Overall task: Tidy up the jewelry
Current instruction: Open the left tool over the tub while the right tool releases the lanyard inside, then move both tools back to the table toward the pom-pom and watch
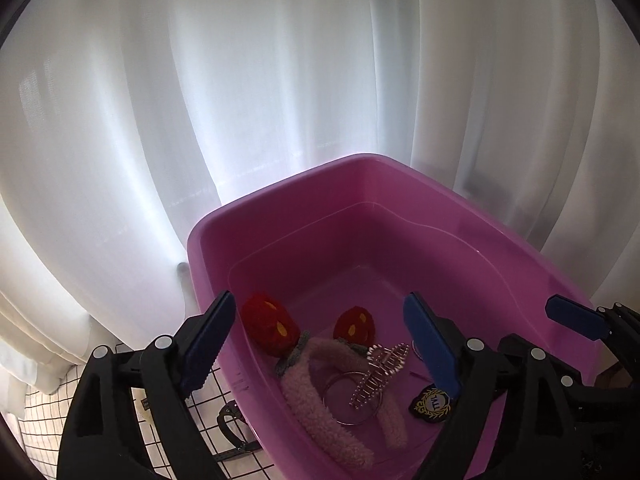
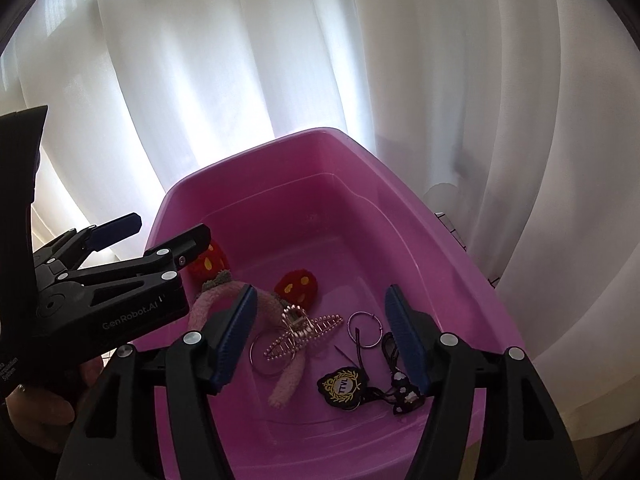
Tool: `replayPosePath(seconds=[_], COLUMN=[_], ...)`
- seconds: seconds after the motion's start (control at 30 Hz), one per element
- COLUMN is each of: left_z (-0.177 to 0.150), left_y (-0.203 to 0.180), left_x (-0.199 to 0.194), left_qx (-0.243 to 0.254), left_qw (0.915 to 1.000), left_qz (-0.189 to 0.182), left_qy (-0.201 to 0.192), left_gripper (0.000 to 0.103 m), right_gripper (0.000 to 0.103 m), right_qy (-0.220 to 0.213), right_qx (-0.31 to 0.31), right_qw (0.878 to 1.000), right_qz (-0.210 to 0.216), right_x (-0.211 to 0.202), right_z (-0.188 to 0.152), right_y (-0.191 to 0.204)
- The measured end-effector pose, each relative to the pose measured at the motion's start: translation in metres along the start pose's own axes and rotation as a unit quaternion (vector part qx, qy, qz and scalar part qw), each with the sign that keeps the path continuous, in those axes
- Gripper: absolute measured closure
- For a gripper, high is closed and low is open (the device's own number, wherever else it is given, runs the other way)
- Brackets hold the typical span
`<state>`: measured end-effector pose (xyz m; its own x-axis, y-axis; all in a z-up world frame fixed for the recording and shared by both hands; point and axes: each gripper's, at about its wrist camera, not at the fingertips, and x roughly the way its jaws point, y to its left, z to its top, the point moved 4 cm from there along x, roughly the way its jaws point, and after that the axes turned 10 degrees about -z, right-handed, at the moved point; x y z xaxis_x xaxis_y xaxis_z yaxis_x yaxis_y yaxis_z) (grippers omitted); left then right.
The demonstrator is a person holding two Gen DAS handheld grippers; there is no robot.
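Over the pink tub (image 2: 404, 200), the left gripper (image 1: 320, 344) spreads empty fingers above the plush headband (image 1: 320, 396), while the right gripper (image 2: 322, 336), also open and empty, brackets the claw clip (image 2: 298, 334), whose long axis runs slantwise between its fingers, nearer this hand.

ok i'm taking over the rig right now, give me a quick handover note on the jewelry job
Left hand-held gripper: open, empty, over the near left part of the pink tub.
Right hand-held gripper: open, empty, over the tub's near end.
In the tub: fluffy pink headband with two red strawberries, gold claw clip lying on a large hoop, small hoop, black TVL badge, black corded charm.
Outside: a black item on the wire grid left of the tub.
Done: these pieces sit in the tub.
Left: likely that black item; I see nothing else loose.
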<state>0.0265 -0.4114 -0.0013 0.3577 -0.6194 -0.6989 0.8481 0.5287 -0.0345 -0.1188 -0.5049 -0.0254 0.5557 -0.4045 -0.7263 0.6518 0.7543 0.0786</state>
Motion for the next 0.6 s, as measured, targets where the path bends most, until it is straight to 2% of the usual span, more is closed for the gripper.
replayPosePath(seconds=[0.37,0.53,0.6], left_z=[-0.001,-0.006,-0.01], left_y=[0.014,0.026,0.032], left_x=[-0.025,-0.041,-0.048], left_qx=[-0.024,-0.042,-0.053], left_qw=[0.9994,0.9984,0.9978], left_qz=[0.019,0.034,0.036], left_qy=[-0.015,-0.015,-0.014], left_gripper=[0.016,0.007,0.006], right_gripper=[0.039,0.038,0.037], right_qy=[-0.015,-0.018,-0.018], right_qx=[0.004,0.005,0.008], right_qw=[1.0,0.999,0.999], right_qz=[0.022,0.03,0.032], right_x=[-0.014,-0.02,-0.022], right_z=[-0.003,-0.005,-0.007], right_y=[0.009,0.016,0.02])
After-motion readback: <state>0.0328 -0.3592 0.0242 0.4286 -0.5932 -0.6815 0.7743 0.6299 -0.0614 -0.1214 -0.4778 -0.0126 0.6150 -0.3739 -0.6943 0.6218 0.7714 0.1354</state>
